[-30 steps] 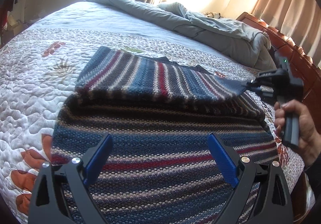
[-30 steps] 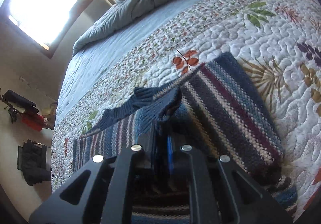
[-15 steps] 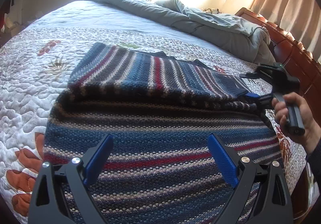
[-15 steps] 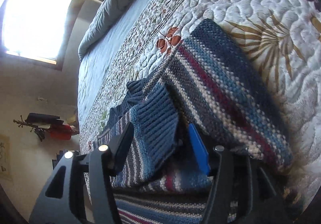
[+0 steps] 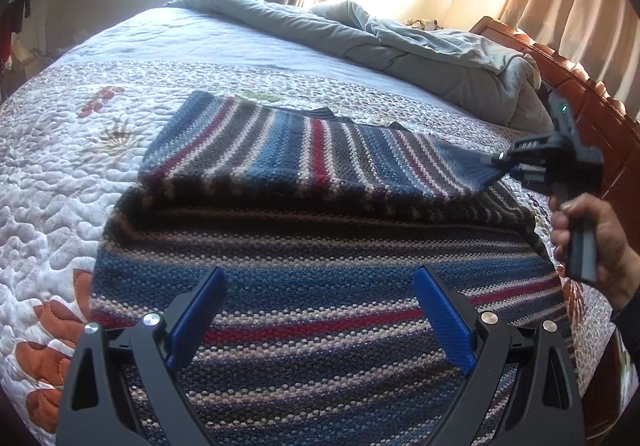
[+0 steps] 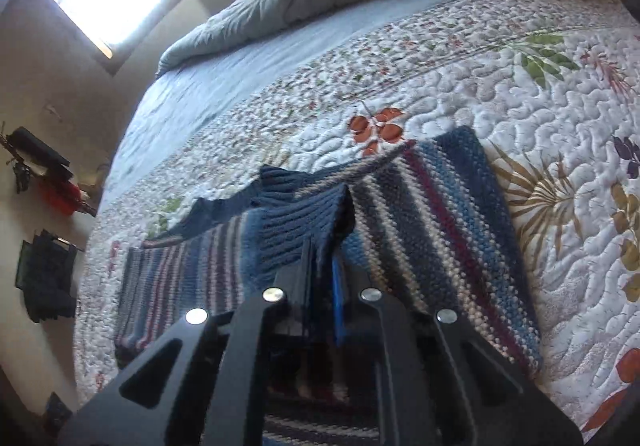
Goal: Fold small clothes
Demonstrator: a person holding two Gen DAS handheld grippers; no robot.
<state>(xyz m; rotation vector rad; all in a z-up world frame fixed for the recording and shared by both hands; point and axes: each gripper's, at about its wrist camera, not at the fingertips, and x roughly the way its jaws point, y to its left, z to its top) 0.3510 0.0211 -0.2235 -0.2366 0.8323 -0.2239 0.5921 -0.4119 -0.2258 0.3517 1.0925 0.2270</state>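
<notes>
A striped knitted sweater in blue, red, grey and cream yarn (image 5: pixel 320 246) lies on a white quilted bedspread with printed leaves and flowers (image 5: pixel 60 174). Its near part lies flat with stripes running left to right. Its far part is folded over and rests on top, stripes running near to far.

The left gripper (image 5: pixel 320 310), black with blue finger pads (image 5: pixel 196 314), hovers over the near part of the sweater. Its jaws stand wide apart with nothing between them.

The right gripper (image 5: pixel 498 162) is at the right edge of the sweater, held by a hand (image 5: pixel 588 246) on its black handle. Its jaws have just been closing and are clenched on the ribbed blue cuff (image 6: pixel 304 222) of the folded part. The cuff is lifted slightly above the layer beneath it.

A crumpled grey duvet (image 5: pixel 400 42) lies at the far side of the bed. A reddish wooden bed frame (image 5: pixel 580 94) runs along the right.
</notes>
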